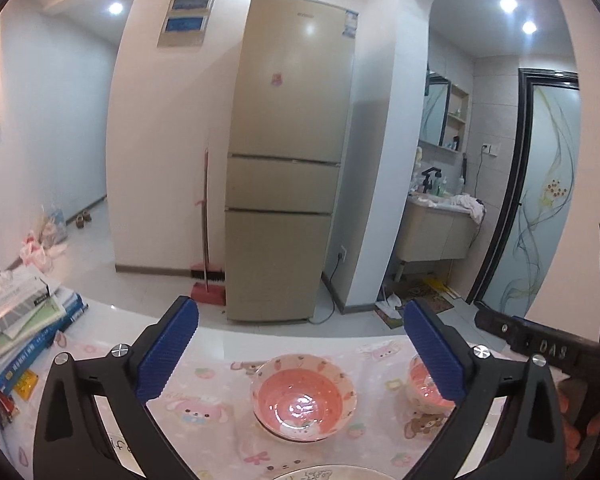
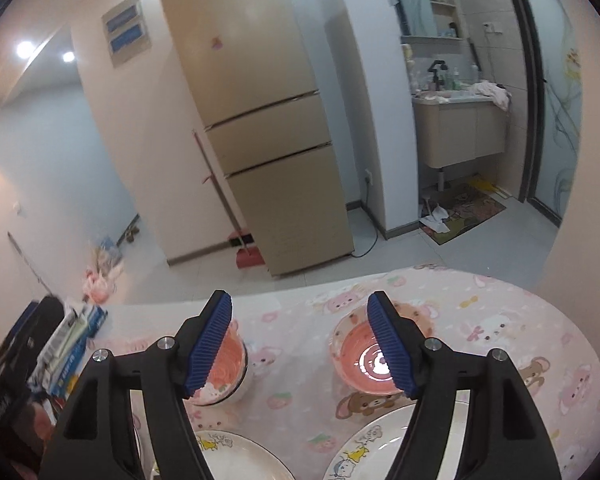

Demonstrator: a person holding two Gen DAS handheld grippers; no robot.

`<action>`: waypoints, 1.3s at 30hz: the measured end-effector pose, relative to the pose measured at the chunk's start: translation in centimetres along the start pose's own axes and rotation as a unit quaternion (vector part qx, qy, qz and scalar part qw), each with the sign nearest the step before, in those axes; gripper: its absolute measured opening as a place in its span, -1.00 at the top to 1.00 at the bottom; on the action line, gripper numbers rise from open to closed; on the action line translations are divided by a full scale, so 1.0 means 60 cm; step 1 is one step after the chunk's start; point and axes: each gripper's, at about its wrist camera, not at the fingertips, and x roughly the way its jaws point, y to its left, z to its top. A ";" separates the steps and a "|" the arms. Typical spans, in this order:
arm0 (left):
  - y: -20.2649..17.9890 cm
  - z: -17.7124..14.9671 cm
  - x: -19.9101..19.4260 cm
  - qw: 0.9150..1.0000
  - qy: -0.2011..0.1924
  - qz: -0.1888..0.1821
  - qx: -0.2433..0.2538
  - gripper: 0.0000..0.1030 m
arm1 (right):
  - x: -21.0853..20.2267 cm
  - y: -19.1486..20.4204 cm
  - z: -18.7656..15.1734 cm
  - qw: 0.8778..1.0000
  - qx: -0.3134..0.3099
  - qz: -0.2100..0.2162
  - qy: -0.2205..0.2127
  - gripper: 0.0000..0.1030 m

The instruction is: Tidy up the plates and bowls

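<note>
Both tongs — left (image 1: 300, 350), right (image 2: 300, 342) — gape, empty.

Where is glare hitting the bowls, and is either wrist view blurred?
Left wrist view: a ceiling-light reflection sits in the bottom of the pink bowl, and the frame is sharp, with fisheye bending at the edges. Right wrist view: stronger glare whitens the centre of the right-hand bowl beside the blue pad, and the books at the left edge are smeared by motion blur.

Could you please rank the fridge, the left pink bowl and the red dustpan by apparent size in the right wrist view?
1. fridge, by far the largest.
2. left pink bowl, partly hidden behind a gripper finger.
3. red dustpan, though it stands farther away, so this order is unsure.
</note>
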 end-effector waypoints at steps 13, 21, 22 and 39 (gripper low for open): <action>-0.133 0.056 0.057 0.996 0.055 -0.062 0.016 -0.99 | -0.039 -0.122 0.031 0.992 0.102 -0.068 0.004 -0.42; -0.186 -0.022 0.140 0.988 0.121 -0.067 0.063 -0.99 | -0.002 -0.137 0.035 0.995 0.055 -0.067 0.053 -0.42; -0.187 -0.034 0.160 0.987 0.137 -0.061 0.062 -0.99 | 0.003 -0.140 0.035 0.994 0.055 -0.074 0.055 -0.42; -0.194 -0.161 0.309 0.938 0.312 -0.147 -0.029 -0.23 | 0.180 -0.234 -0.031 0.970 0.131 -0.045 0.198 -0.42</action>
